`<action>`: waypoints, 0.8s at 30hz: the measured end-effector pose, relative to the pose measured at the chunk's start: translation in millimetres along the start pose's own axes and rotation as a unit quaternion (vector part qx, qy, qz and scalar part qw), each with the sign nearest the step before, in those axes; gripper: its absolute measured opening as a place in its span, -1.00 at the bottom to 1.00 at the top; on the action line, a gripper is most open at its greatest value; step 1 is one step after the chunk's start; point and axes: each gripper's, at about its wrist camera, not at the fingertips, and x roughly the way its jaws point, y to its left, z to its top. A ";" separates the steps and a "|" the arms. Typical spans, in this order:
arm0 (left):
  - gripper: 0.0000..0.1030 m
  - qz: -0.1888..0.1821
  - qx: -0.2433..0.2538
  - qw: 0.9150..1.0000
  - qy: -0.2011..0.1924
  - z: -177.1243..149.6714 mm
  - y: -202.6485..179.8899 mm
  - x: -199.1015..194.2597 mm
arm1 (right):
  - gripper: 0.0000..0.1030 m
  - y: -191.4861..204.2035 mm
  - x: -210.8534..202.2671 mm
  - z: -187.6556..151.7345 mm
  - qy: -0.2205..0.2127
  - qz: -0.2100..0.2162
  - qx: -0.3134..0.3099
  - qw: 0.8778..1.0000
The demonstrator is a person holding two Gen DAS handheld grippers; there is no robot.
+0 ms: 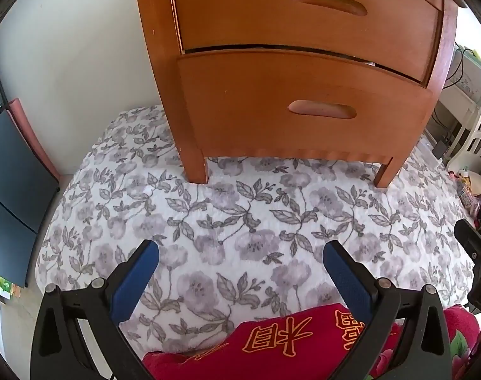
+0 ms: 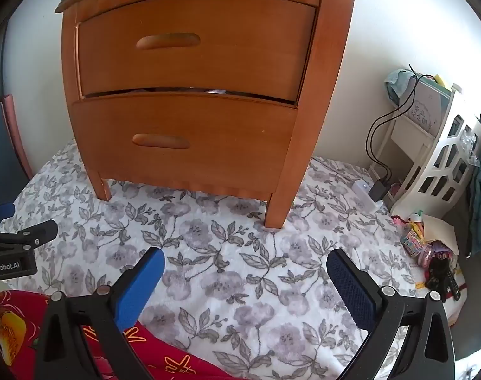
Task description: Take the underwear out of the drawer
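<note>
While both drawers (image 2: 189, 133) look almost shut, nothing is out yet; your left claw (image 1: 240, 253) and right claw (image 2: 245, 261) hang apart and empty, in front of the nightstand (image 2: 319, 95).

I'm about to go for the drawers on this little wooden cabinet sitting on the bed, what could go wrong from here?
1. The cabinet stands on a soft flowered bedspread, so pulling a drawer may rock or tip it.
2. The handles are shallow recessed slots; the open right gripper could slip off.
3. No underwear is visible; only the lower drawer sits slightly out, so you may open the wrong one.
</note>
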 end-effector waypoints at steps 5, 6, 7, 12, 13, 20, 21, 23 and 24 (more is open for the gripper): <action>1.00 0.001 -0.003 1.000 0.004 0.5 3.5 0.4 | 1.00 0.2 0.2 -0.3 0.000 0.000 0.000 1.000; 1.00 0.000 -0.003 1.000 0.004 0.4 3.4 0.6 | 1.00 -0.1 0.2 -0.4 0.000 0.000 0.000 1.000; 1.00 0.000 -0.003 1.000 0.005 0.4 3.7 0.8 | 1.00 0.1 0.4 -0.4 0.001 0.000 0.000 1.000; 1.00 -0.001 -0.006 1.000 0.007 0.0 4.6 1.4 | 1.00 0.2 0.6 -0.6 0.001 -0.001 -0.001 1.000; 1.00 -0.001 -0.006 1.000 0.007 0.1 4.5 1.6 | 1.00 0.3 0.8 -0.6 0.001 -0.001 -0.001 1.000; 1.00 -0.002 -0.007 1.000 0.008 -1.9 4.8 1.6 | 1.00 0.7 1.2 -0.6 0.002 -0.001 -0.001 1.000; 1.00 -0.002 -0.007 1.000 0.008 -1.7 5.1 1.6 | 1.00 0.5 1.2 -0.5 0.002 -0.001 -0.001 1.000; 1.00 -0.002 -0.007 1.000 0.009 -2.0 5.0 1.5 | 1.00 0.7 1.5 -0.6 0.002 -0.001 -0.001 1.000; 1.00 -0.002 -0.007 1.000 0.009 -1.6 5.1 1.6 | 1.00 0.8 1.5 -0.7 0.002 -0.001 -0.001 1.000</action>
